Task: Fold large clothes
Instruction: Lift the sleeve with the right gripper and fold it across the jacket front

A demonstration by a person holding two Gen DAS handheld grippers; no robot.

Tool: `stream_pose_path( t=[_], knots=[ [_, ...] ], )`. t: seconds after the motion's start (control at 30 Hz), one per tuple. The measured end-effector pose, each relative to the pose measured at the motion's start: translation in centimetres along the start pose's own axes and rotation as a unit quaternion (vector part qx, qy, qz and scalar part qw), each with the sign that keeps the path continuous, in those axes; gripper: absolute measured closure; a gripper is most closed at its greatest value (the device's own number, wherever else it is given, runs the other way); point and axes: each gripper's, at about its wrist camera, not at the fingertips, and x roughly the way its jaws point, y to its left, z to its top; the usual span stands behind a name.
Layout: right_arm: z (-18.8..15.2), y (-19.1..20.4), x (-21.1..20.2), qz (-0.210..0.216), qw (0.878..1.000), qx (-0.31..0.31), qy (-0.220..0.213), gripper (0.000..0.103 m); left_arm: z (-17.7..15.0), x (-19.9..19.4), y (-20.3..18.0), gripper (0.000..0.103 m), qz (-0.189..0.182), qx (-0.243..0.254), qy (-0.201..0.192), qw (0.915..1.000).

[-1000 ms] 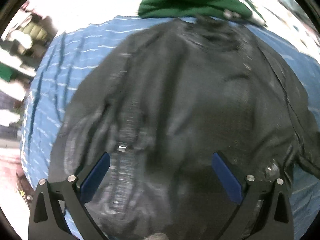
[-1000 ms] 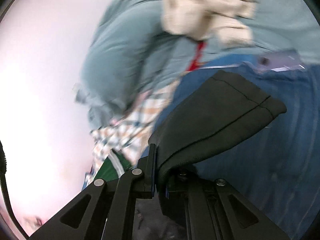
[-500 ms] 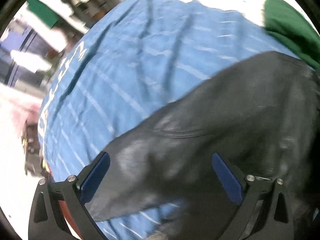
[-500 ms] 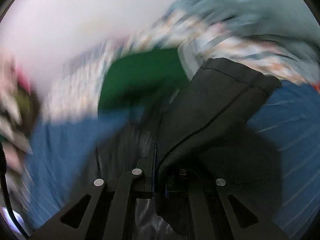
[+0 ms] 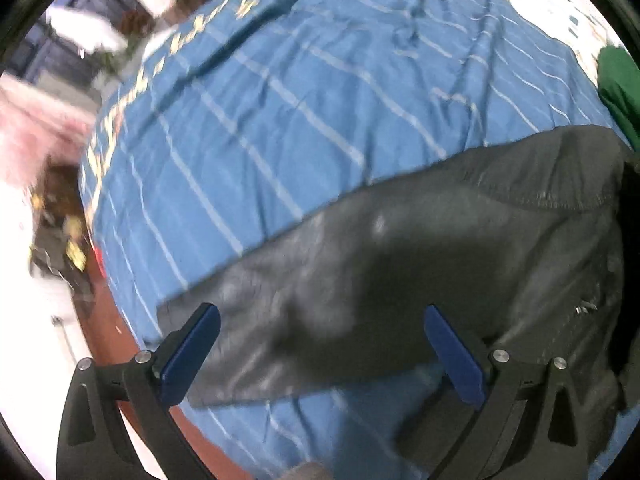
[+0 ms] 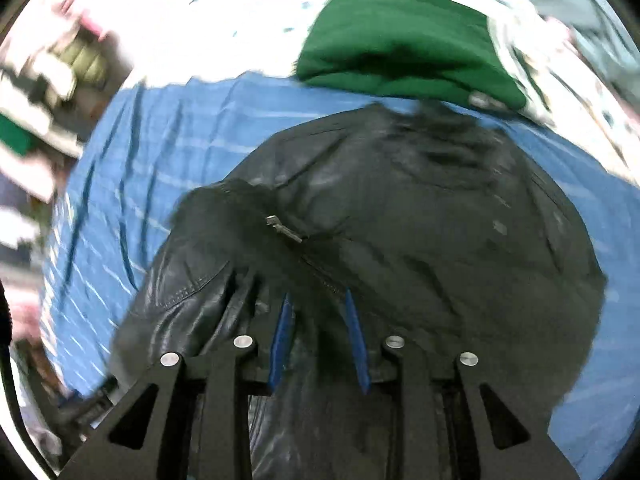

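While I look through the left wrist view, I see my left hand-held gripper (image 5: pixel 322 354) spread wide, its blue pads (image 5: pixel 191 354) well apart and grasping nothing. Below it lies a sleeve of the black leather jacket (image 5: pixel 420 264), stretched flat across the blue striped bedspread (image 5: pixel 280 112) and running from the lower left up to the right edge. Just past the sleeve, at the right edge, a bit of a green garment (image 5: pixel 618 84) shows. The bed's edge and a reddish floor (image 5: pixel 108 320) sit at the lower left.

Through the right wrist view, my right hand-held gripper (image 6: pixel 318 344) hangs over the jacket body (image 6: pixel 400 208), and its jaws are opening; dark jacket material lies between the narrow blue pads (image 6: pixel 356 344), though I cannot tell whether they touch it. A metal zipper pull (image 6: pixel 282 229) rests on the jacket just ahead. The folded green garment (image 6: pixel 400 40) lies beyond the jacket's far end, touching it.
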Motion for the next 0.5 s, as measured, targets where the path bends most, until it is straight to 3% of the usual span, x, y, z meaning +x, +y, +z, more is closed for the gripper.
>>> stream_pose_path(
  t=[0.13,0.27,0.33,0.43,0.5],
  knots=[
    [0.4,-5.0,-0.3,0.007,0.999,0.049,-0.001,0.073,-3.3,1.8,2.9,0.0,-0.044,-0.083,0.055,0.994],
    [0.4,-6.7,2.1,0.051,0.995,0.063,0.054,0.073,-7.0,4.0,5.3,0.0,-0.104,-0.182,0.106,0.9719],
    [-0.2,-7.2,2.9,0.079,0.991,0.081,0.072,0.073,-8.6,5.7,6.2,0.0,-0.154,-0.241,0.127,0.9498],
    [-1.0,-7.0,3.4,0.096,0.989,0.076,0.082,0.073,-9.8,7.7,7.4,0.0,-0.212,-0.318,0.122,0.9159],
    [-1.6,-6.9,3.7,0.101,0.988,0.071,0.091,0.073,-9.8,8.6,8.1,0.0,-0.221,-0.351,0.108,0.9033]
  ],
)
